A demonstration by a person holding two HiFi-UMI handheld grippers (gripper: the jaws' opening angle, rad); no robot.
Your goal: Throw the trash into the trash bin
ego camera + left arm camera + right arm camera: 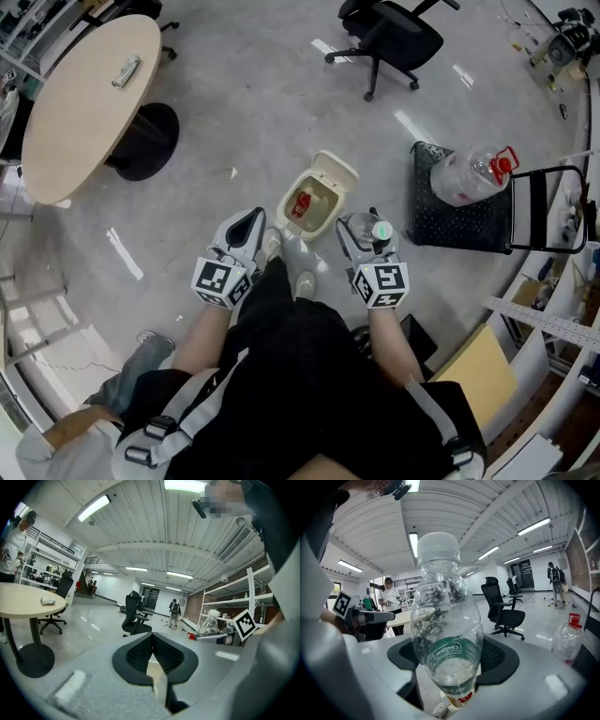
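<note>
Grey polished floor (234, 122), open office, round table and desk chair well off. Right gripper (364, 234) has its fingers wide and clamped on a clear plastic bottle (447, 620), white cap up, gripped low near the green label. Left gripper (152, 641) has its fingers pressed together with nothing in them. The small beige trash bin (330, 208) sits on the floor just ahead of and below both sets of fingertips, between them, nearer the right. Its lid is tipped open on the far side and something red is already inside. Step in hand looks like the drop. The bottle should probably go forward and a bit toward the left fingers until it hangs over the opening, not the near rim. Let go only then. Going in end-first seems safer than sideways. Best keep the left fingers clear of the rim.
</note>
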